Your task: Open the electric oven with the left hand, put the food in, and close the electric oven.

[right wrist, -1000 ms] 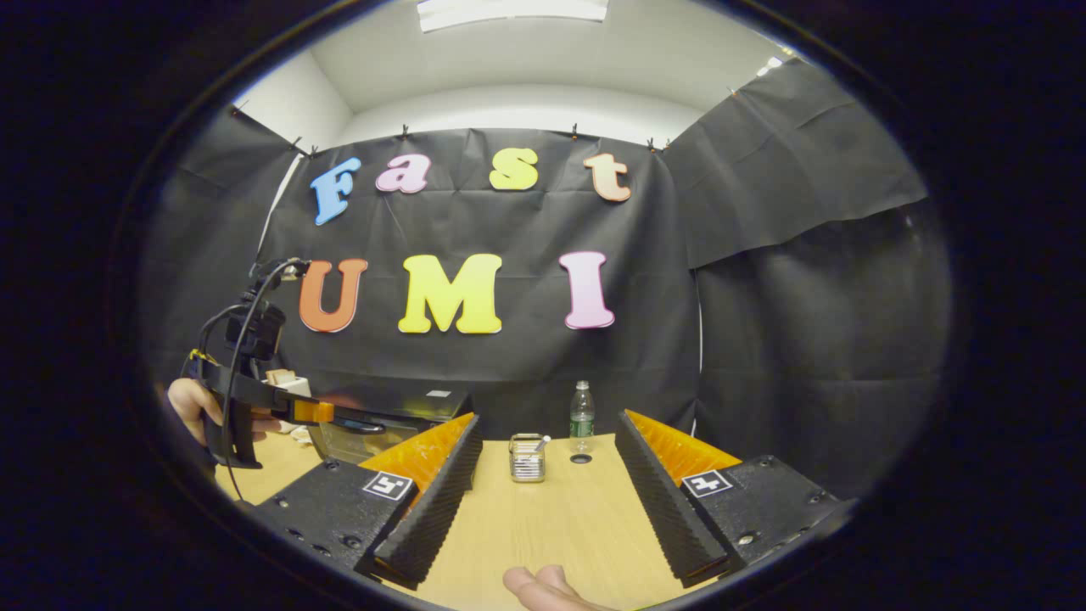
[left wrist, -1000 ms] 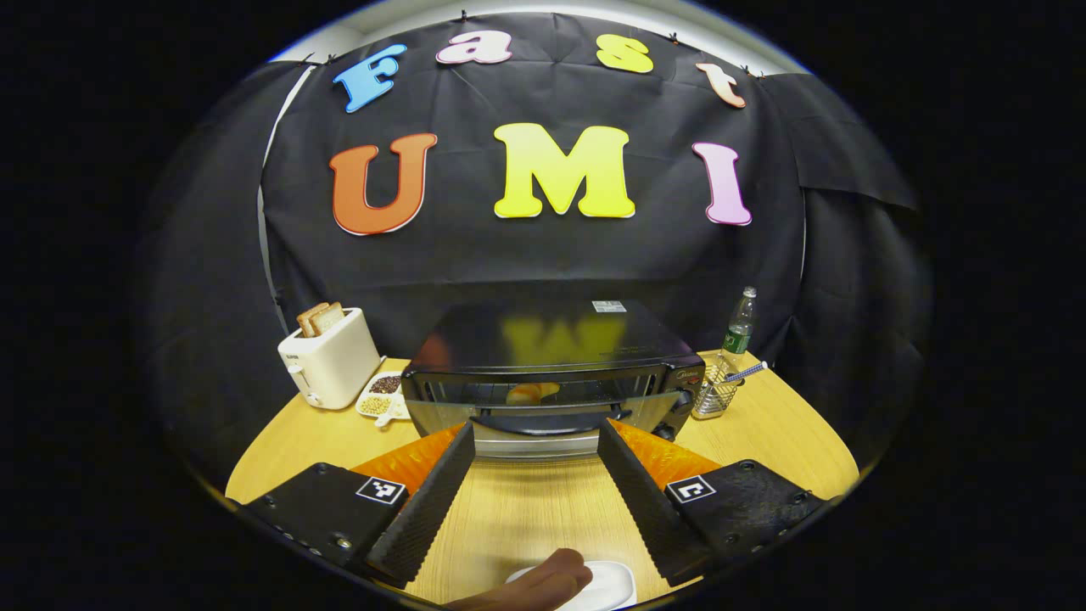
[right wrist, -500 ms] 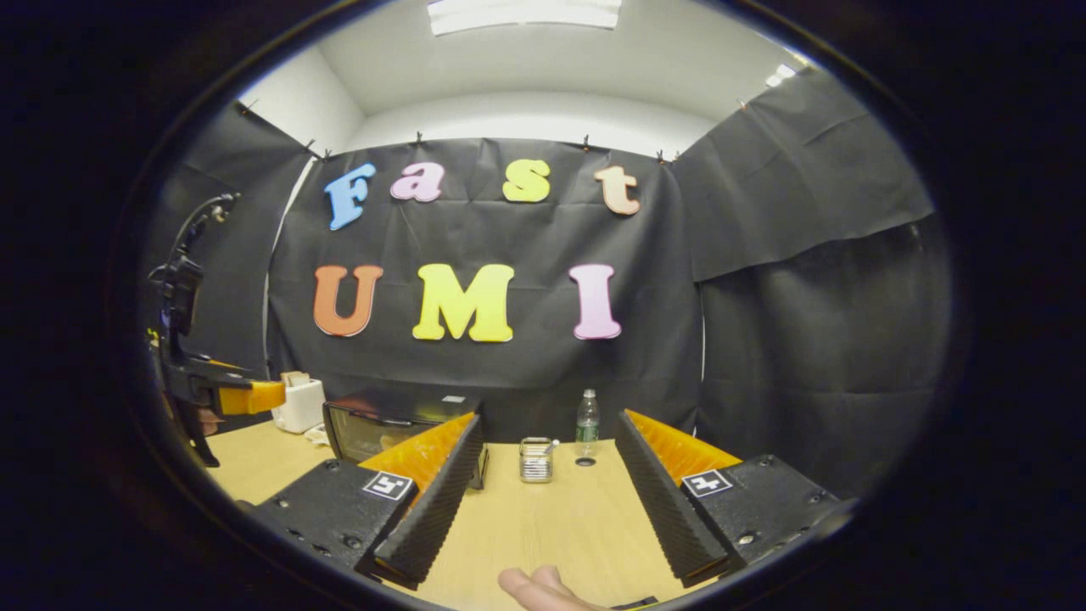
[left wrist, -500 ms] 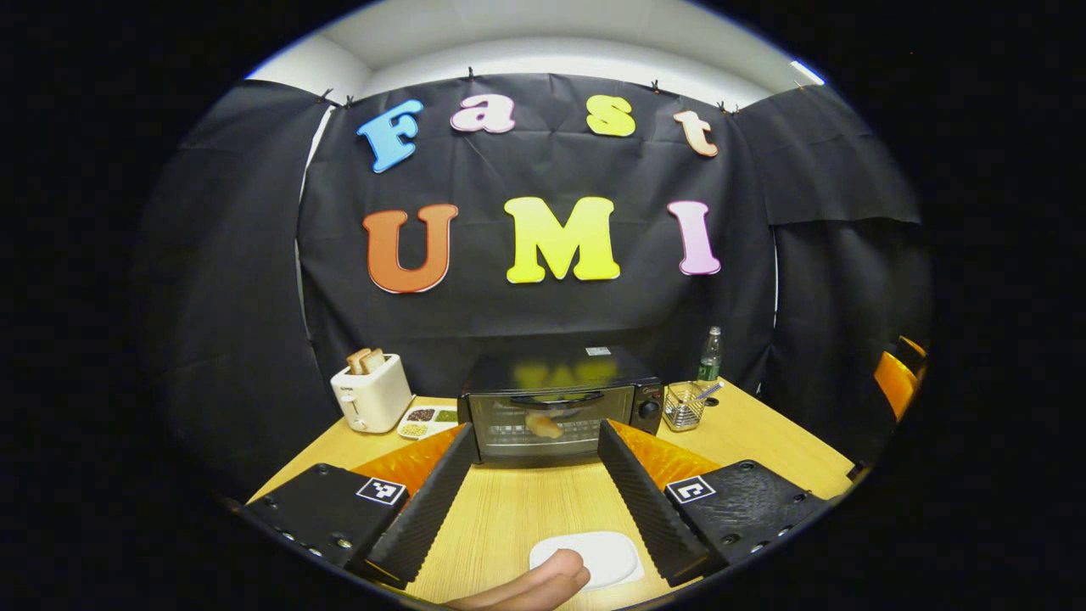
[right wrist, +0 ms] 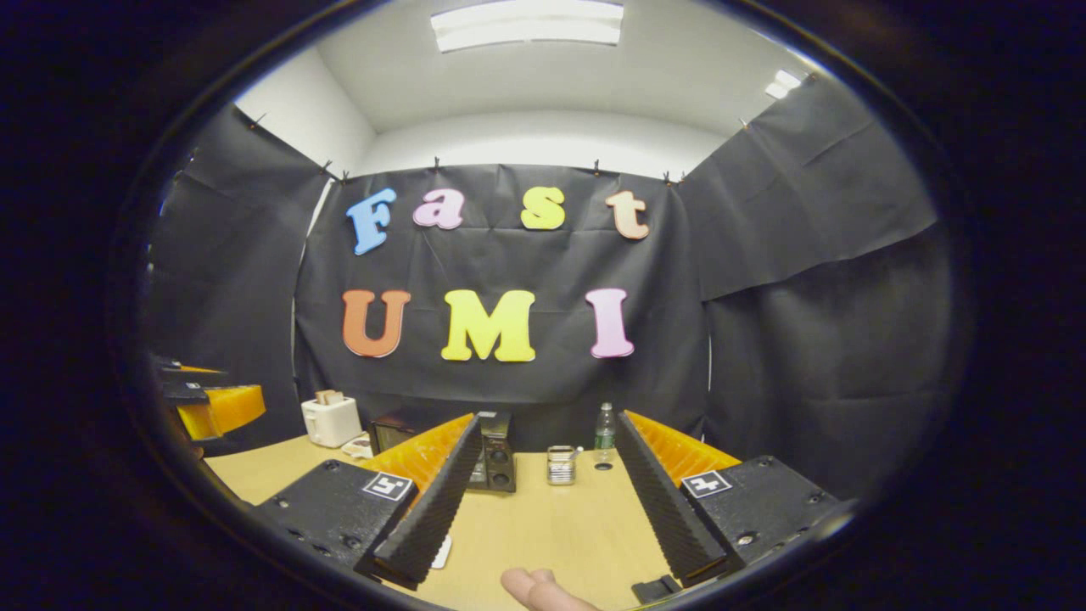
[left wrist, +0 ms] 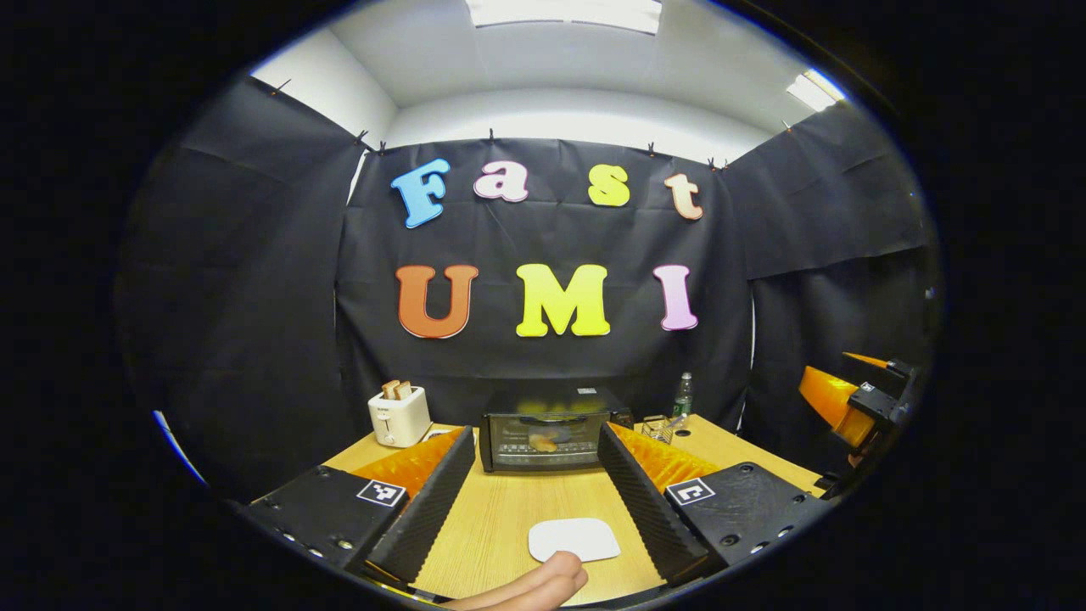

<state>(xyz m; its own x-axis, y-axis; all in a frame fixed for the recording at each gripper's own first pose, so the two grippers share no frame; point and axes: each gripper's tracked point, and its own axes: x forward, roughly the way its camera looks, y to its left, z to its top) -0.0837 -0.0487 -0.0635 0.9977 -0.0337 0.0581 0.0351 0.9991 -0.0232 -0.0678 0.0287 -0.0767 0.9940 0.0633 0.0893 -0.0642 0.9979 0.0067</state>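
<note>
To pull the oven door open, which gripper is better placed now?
Left. The oven stands straight ahead between the open fingers of the left gripper, its door facing it. For the right gripper, the oven lies off-centre, partly behind one finger.

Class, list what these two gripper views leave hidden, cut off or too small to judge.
- Food in the oven, left gripper view: too small to identify through the door glass.
- Oven, right gripper view: mostly hidden behind the right gripper's finger.
- Holder contents, right gripper view: too small.
- Hand, left gripper view: cut off at the bottom edge.
</note>
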